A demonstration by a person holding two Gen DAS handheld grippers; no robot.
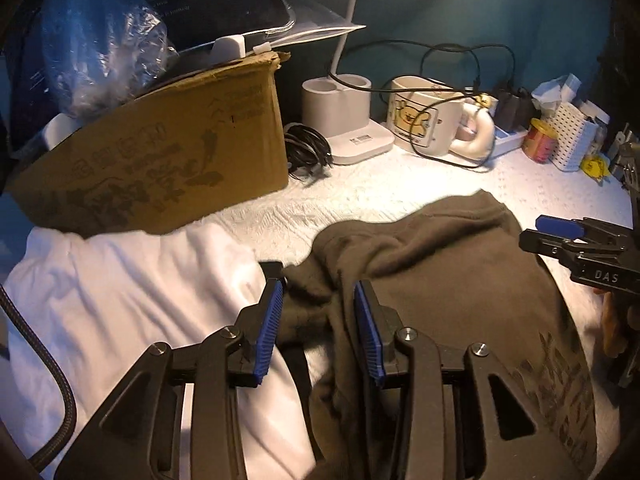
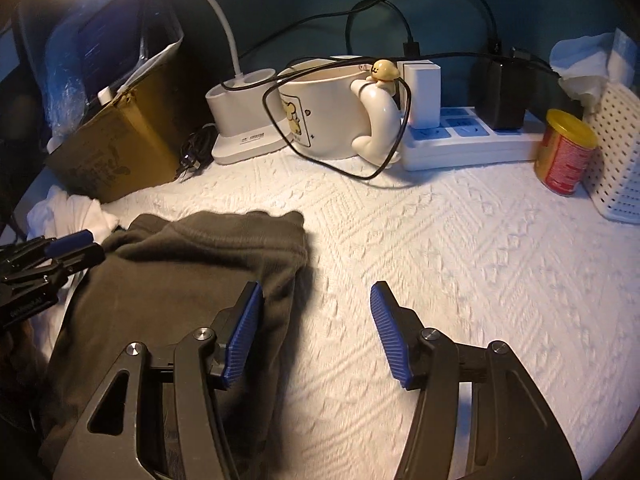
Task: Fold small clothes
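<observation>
Dark garment (image 1: 440,280) lies bunched on the white-covered worktop (image 2: 460,260), under and between both tongs. Left tongs (image 1: 318,320) hover over its rumpled edge, jaws partly spread, nothing pinched. Right tongs (image 2: 316,332) stand wide apart, empty, left pad above the garment's edge, right pad over bare cover. White garment (image 1: 132,300) lies left of the left tongs. Mug (image 2: 320,120) sits beyond.

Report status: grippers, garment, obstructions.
Left gripper open above dark garment. Right gripper open, empty. White garment alongside.
</observation>
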